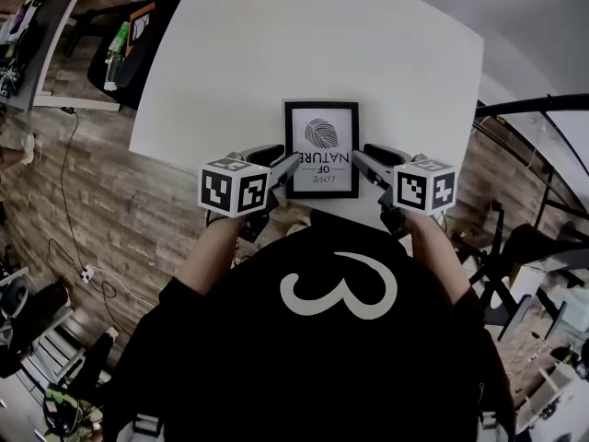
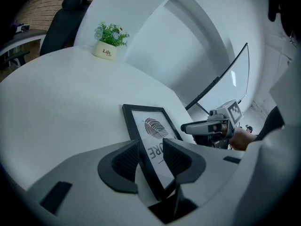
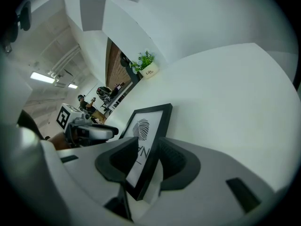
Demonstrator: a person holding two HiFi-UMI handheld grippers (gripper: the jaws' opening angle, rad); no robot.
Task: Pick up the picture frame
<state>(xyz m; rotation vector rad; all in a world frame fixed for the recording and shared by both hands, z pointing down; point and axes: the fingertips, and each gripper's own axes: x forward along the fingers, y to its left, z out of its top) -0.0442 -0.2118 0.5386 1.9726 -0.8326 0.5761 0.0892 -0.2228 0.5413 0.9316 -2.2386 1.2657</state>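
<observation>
Left tongs (image 1: pixel 291 162) and right tongs (image 1: pixel 359 158) are spread, each straddling one side edge of the frame (image 1: pixel 321 148) without clamping it. Frame rests on the white counter (image 1: pixel 276 53), at its near edge. Far beyond the frame stands a plant (image 2: pixel 109 39). Plank floor (image 1: pixel 120 219) surrounds the counter. The torso (image 1: pixel 322 339) hides the counter's edge nearest the frame, and the tongs cover part of the frame's lettering.

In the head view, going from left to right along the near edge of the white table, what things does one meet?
left gripper → picture frame → right gripper
</observation>
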